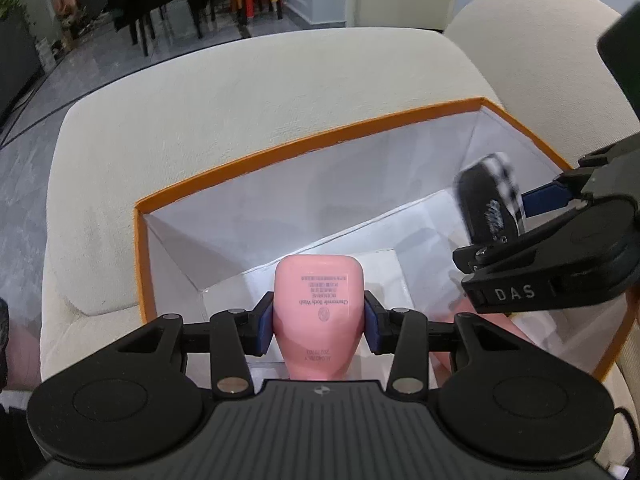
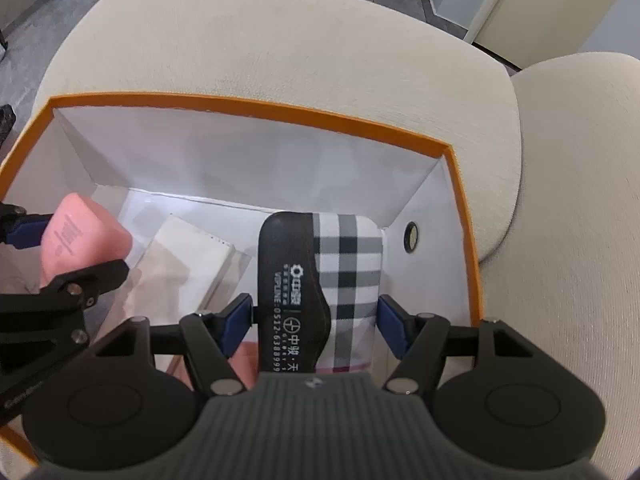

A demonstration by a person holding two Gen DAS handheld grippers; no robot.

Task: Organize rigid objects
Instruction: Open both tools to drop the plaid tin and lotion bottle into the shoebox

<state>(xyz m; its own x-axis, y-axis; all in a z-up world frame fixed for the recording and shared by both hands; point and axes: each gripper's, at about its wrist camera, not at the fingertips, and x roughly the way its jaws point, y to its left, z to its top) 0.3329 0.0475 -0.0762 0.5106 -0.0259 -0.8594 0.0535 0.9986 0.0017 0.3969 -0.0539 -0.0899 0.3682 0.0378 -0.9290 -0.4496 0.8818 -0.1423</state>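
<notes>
Your left tool [image 1: 318, 322] clamps pink bottle [image 1: 318, 300]; your right tool [image 2: 314, 322] clamps plaid-and-black case [image 2: 320, 280]; both over orange-rimmed box [image 2: 248, 106].

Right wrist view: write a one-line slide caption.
Right gripper holds a black-and-plaid rectangular case above the orange-rimmed white box on a cream cushion.

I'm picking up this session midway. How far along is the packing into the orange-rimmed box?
Done: a flat white packet already lies on the floor of the box. In hand: the left gripper clamps a pink bottle and the right gripper holds a black and plaid case, both over the open box. Left: setting both down inside and letting go.
</notes>
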